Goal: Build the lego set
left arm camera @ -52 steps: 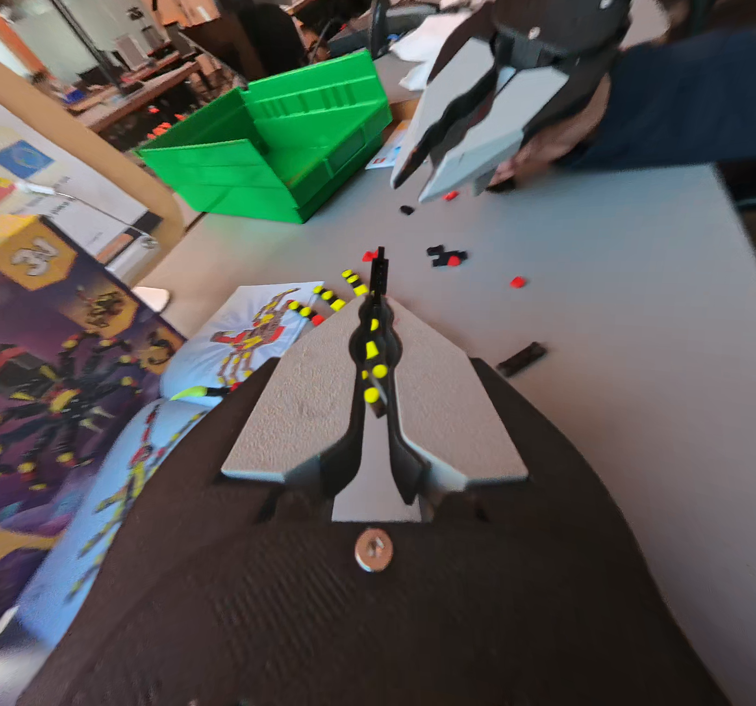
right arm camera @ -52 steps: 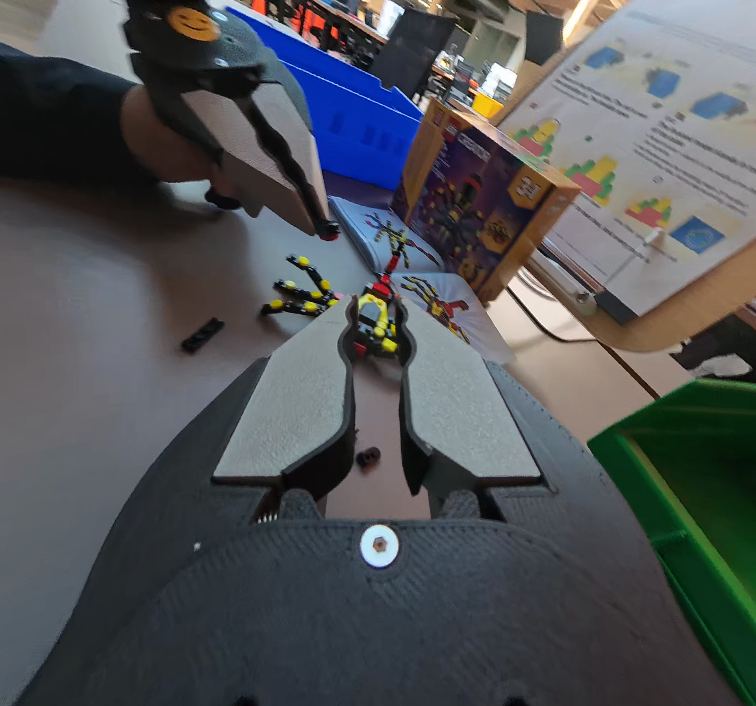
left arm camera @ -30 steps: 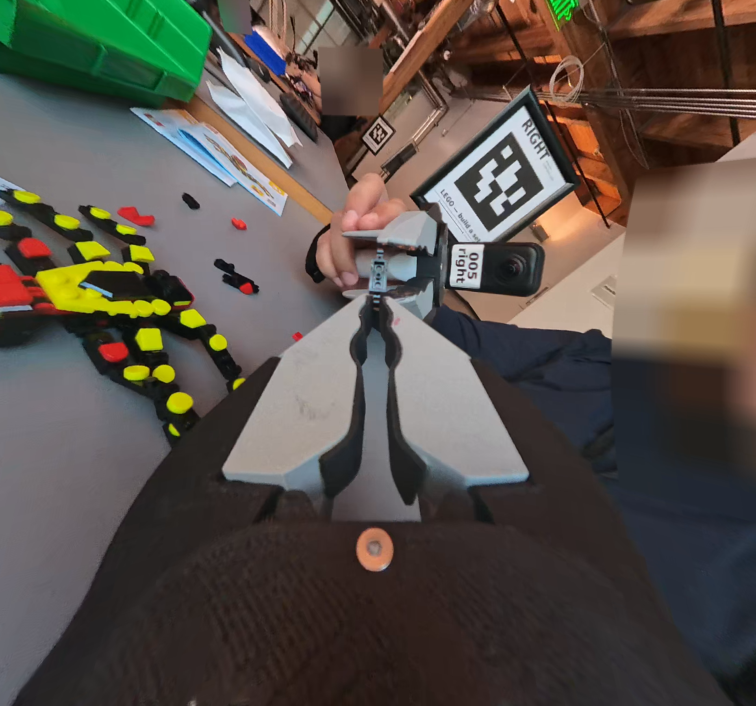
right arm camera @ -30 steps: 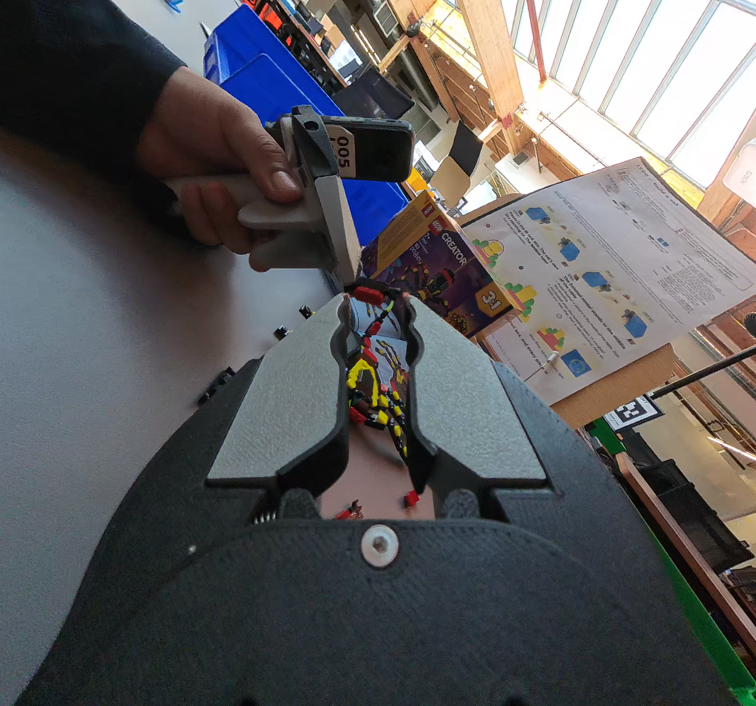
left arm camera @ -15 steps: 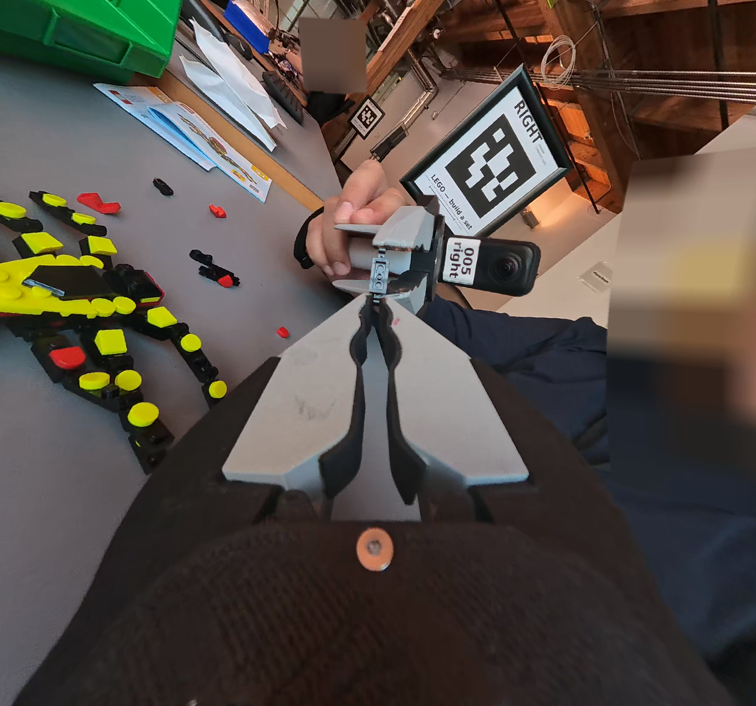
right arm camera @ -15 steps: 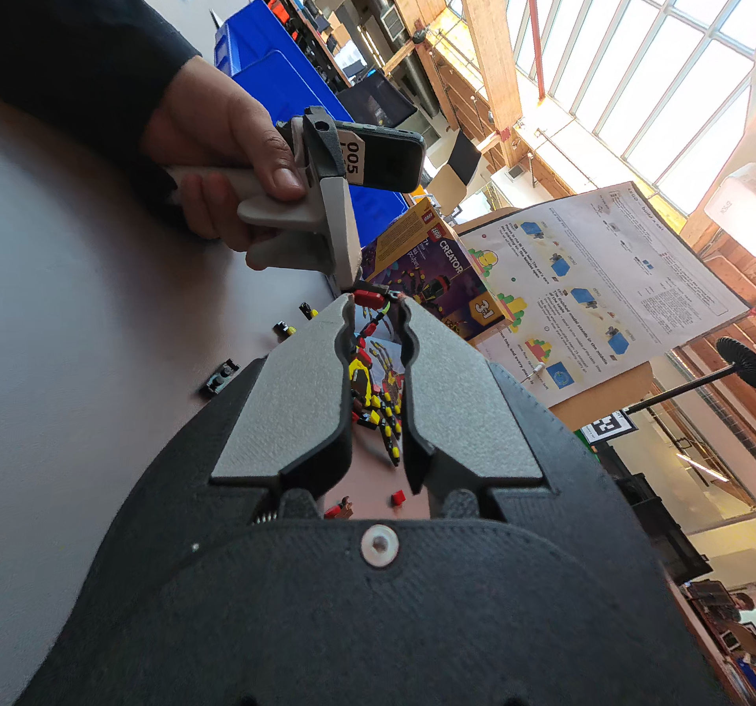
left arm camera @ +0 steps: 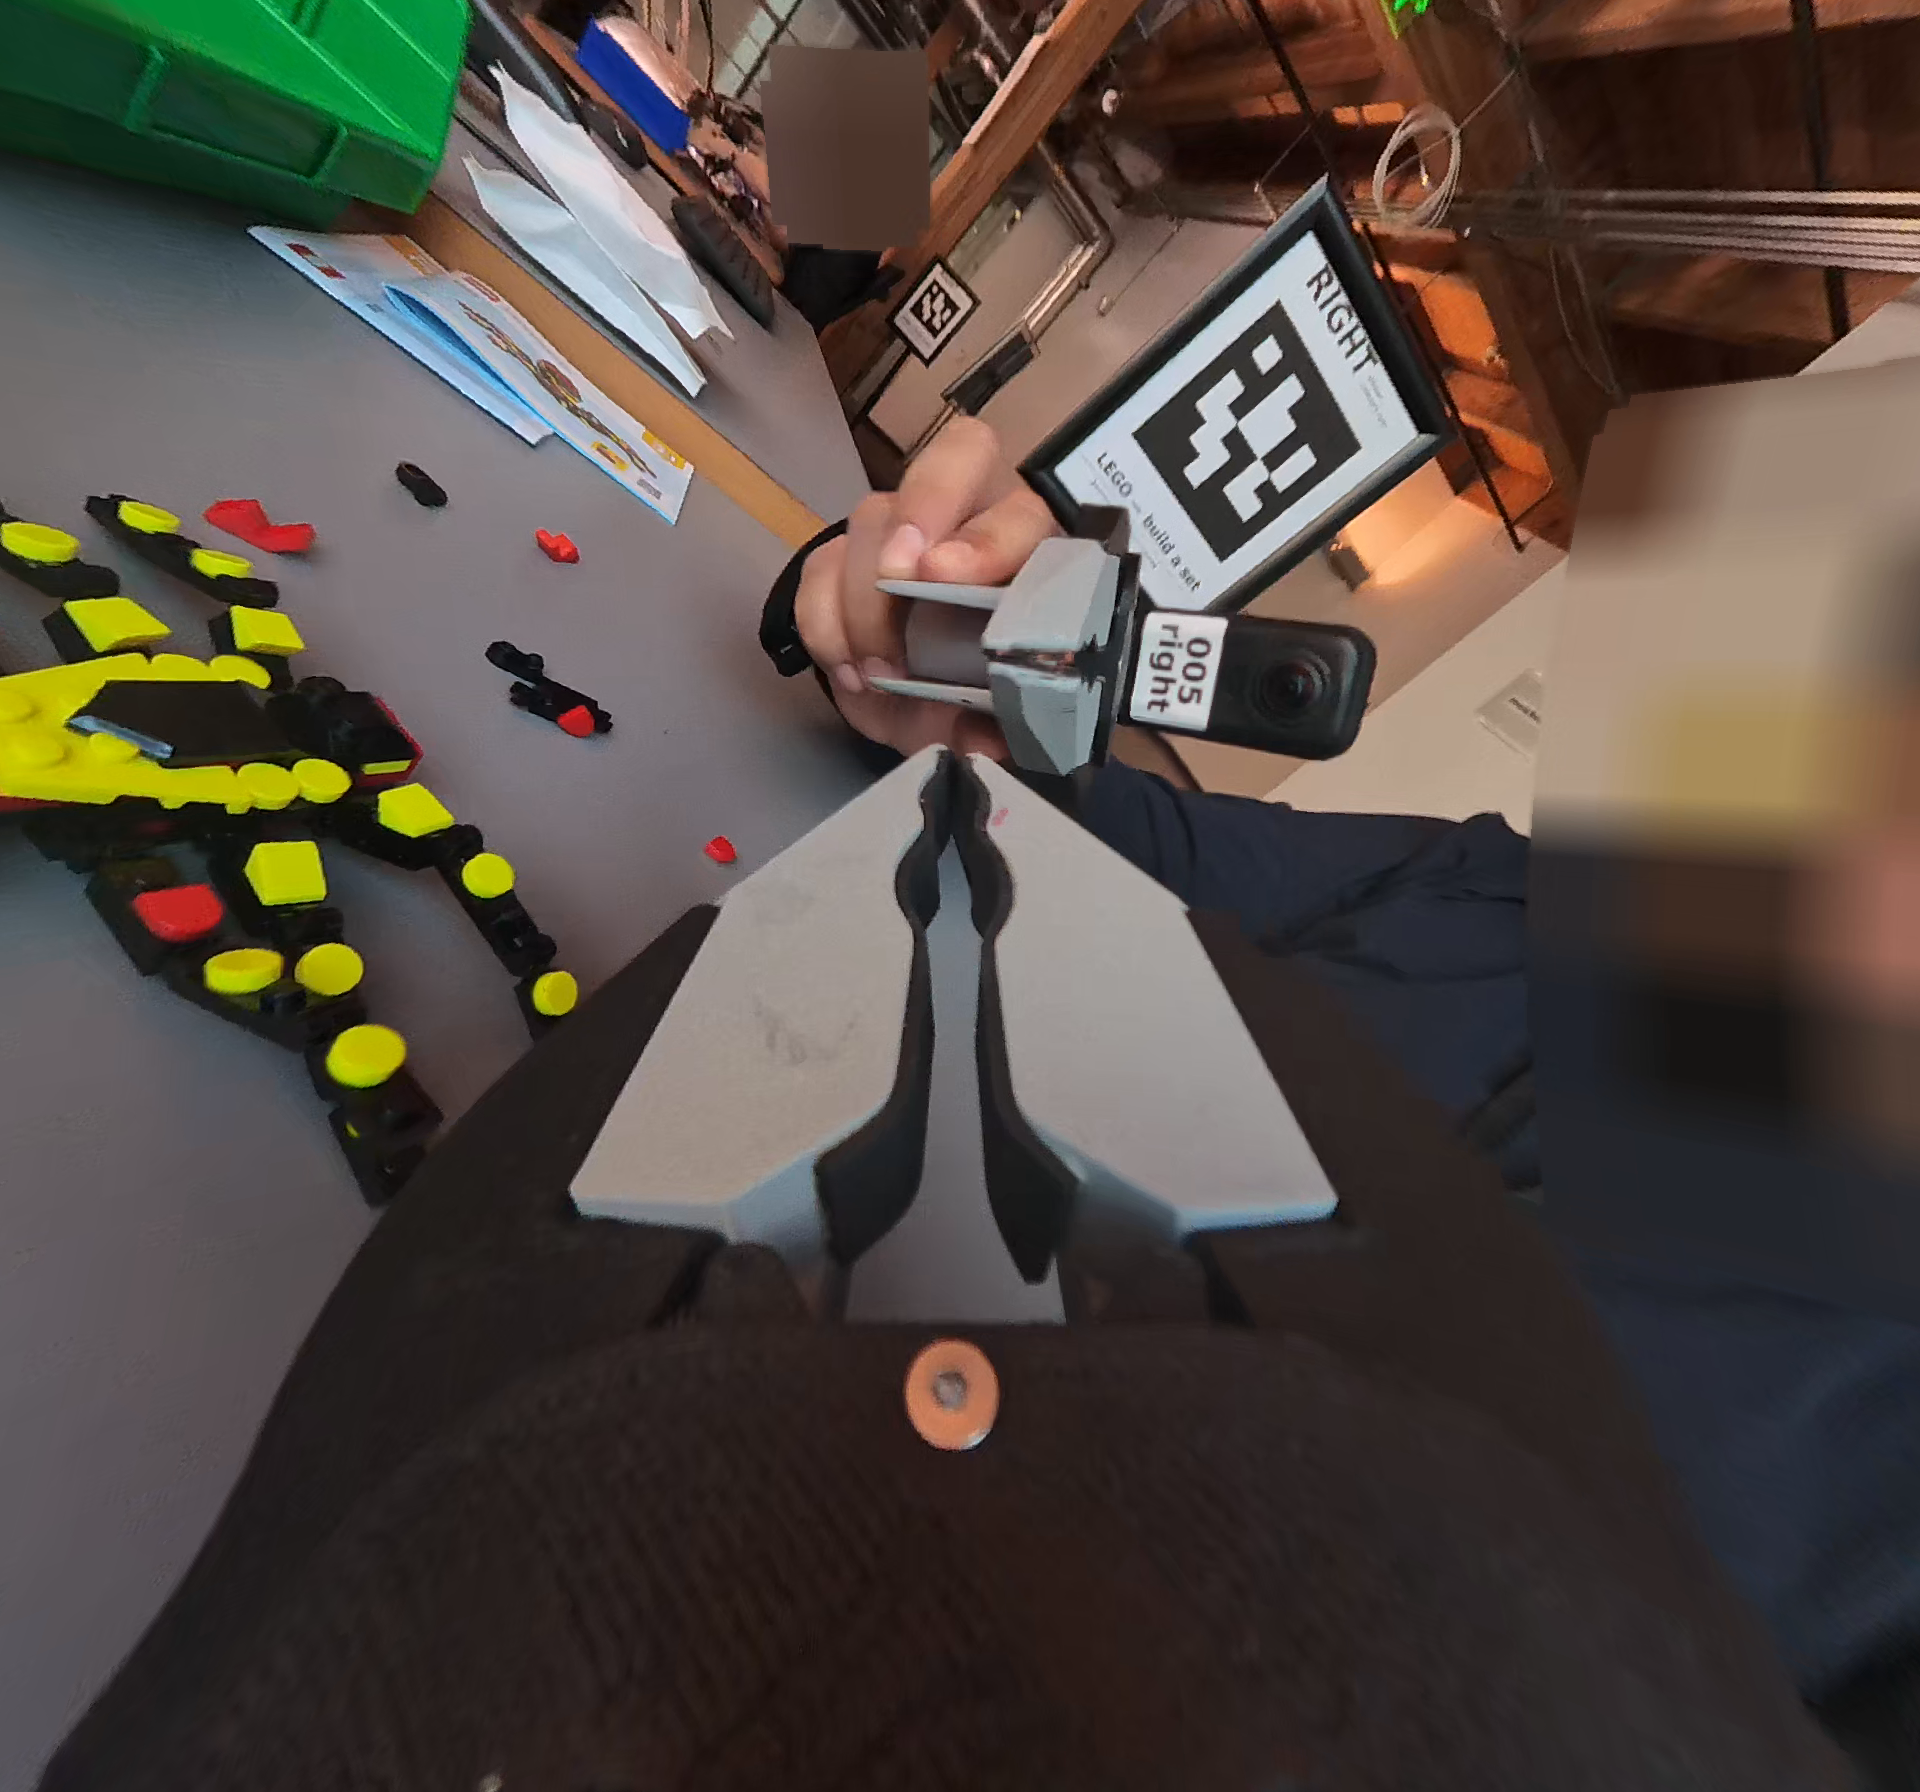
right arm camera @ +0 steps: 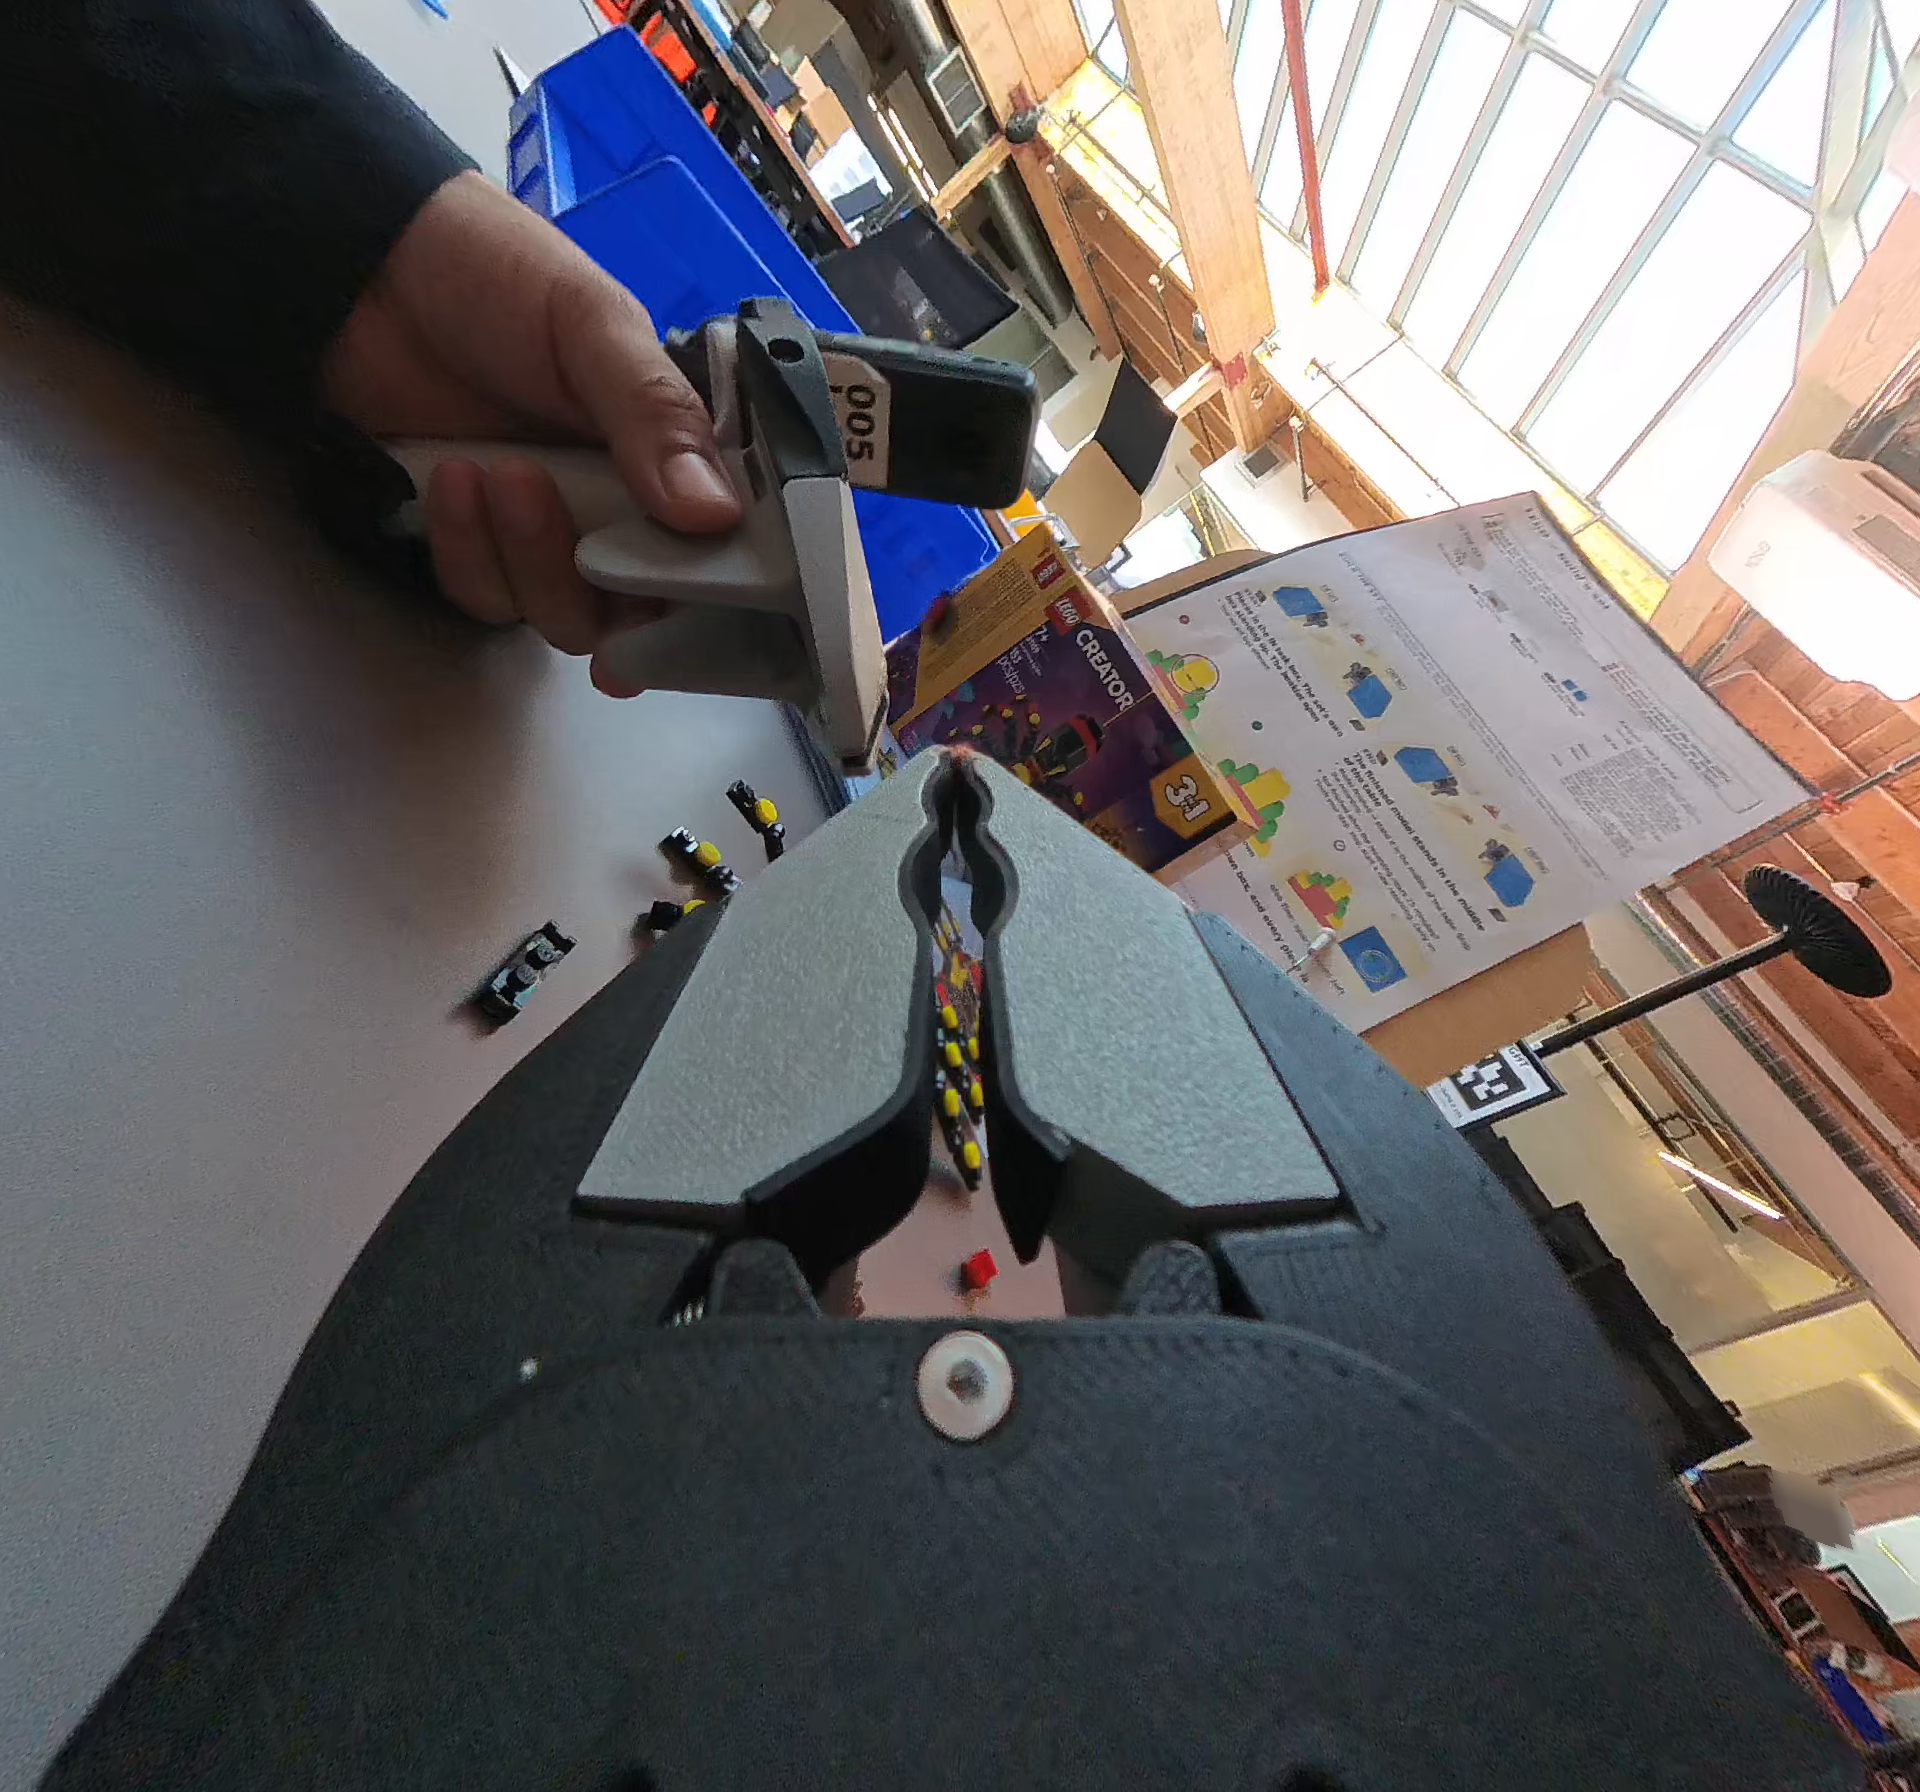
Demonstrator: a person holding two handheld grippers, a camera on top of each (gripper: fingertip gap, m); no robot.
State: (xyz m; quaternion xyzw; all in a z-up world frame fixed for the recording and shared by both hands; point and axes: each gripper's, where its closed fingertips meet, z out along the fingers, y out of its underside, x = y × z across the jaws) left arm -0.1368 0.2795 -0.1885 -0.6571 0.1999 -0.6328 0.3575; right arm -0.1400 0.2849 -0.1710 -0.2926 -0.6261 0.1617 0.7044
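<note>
A yellow, black and red spider-like lego model (left arm camera: 208, 755) lies on the grey table (left arm camera: 675, 703); a strip of it shows in the right wrist view (right arm camera: 956, 1046) between my fingers. My left gripper (left arm camera: 950, 768) is held above the table, jaws closed, with no piece visible at the tips. My right gripper (right arm camera: 952, 763) is also raised and closed, with only a speck of red at its tips. They face each other almost tip to tip: the right gripper (left arm camera: 1060, 672) sits just beyond the left's tips, and the left gripper (right arm camera: 854, 755) is just left of the right's tips.
Loose pieces lie on the table: red ones (left arm camera: 260, 527) (left arm camera: 719, 849), a black-and-red one (left arm camera: 551, 693), a black plate (right arm camera: 525, 979). A green bin (left arm camera: 208, 28) and booklet (left arm camera: 499, 360) are at the back. The set's box (right arm camera: 1060, 734), a poster board (right arm camera: 1455, 755) and blue bins (right arm camera: 675, 215) stand behind. The tips of both grippers are at nearly the same place.
Both grippers have closed fully. The small black piece at the left's tips and the red piece between the right's fingers no longer show. Both have stayed raised, tips together.
</note>
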